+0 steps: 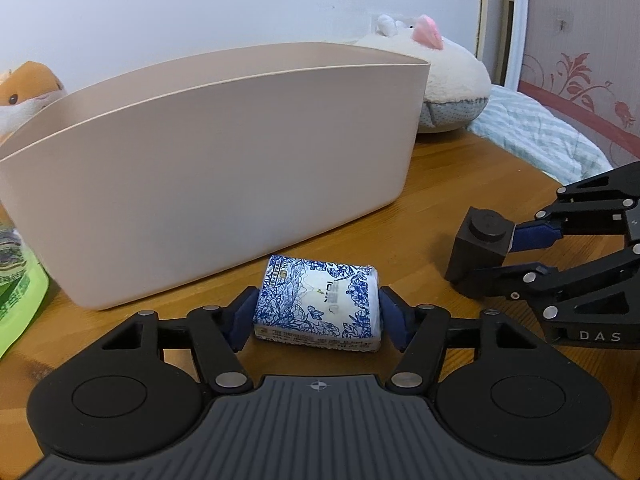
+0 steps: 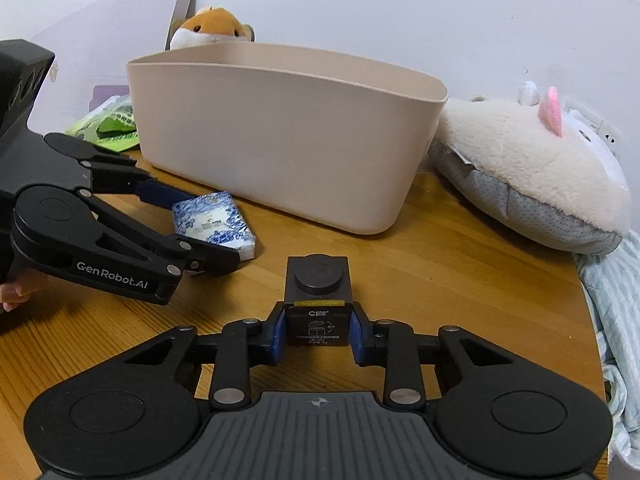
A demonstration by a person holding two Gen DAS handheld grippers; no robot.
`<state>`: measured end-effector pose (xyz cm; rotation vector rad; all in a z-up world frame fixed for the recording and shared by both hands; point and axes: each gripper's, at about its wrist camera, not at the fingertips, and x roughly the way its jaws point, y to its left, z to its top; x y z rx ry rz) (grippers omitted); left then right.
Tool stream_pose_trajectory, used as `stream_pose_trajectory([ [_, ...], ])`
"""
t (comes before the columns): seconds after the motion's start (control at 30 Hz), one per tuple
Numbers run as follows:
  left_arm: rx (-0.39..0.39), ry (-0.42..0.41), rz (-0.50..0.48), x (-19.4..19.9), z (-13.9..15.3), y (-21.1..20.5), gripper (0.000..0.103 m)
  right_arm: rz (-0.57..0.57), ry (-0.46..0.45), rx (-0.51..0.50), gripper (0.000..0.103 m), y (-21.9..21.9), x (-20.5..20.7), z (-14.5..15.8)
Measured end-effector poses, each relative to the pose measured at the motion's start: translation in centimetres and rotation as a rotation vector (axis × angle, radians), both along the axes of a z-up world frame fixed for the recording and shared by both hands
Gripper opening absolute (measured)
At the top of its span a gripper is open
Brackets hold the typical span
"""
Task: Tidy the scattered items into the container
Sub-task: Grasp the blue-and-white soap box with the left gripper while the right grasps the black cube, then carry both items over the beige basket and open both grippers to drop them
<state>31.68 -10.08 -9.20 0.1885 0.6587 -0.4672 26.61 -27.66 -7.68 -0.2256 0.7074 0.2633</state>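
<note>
Left gripper (image 1: 318,314) clamps tissue pack (image 1: 318,306) | bin (image 1: 224,168) just behind | right gripper (image 2: 318,334) clamps box (image 2: 318,300)

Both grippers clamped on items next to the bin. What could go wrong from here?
1. The tissue pack is soft and held only at its ends by the left gripper; it may sag or slip on lifting.
2. The beige container has tall walls right behind both items; a low lift could knock its rim.
3. The right gripper with the black box sits close by; simultaneous lifts might collide.
</note>
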Motion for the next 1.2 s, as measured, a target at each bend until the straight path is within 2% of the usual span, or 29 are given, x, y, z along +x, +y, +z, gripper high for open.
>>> stream_pose_trajectory([
  [0.23,0.016,-0.006,0.013,-1.0,0.2,0.4,0.065,0.003,-0.01,0.008,0.029,0.1,-0.3,0.3],
  [0.67,-0.016,-0.026,0.025,-2.3,1.7,1.5,0.065,-0.008,-0.049,0.026,0.029,-0.1,-1.3,1.4],
  [0.93,-0.028,-0.123,0.021,-3.9,6.2,2.3,0.065,0.021,-0.143,0.019,0.029,0.1,-2.2,5.0],
  [1.2,-0.044,-0.233,0.062,-3.9,11.5,3.1,0.065,0.044,-0.235,0.026,0.029,0.6,-0.9,9.1],
])
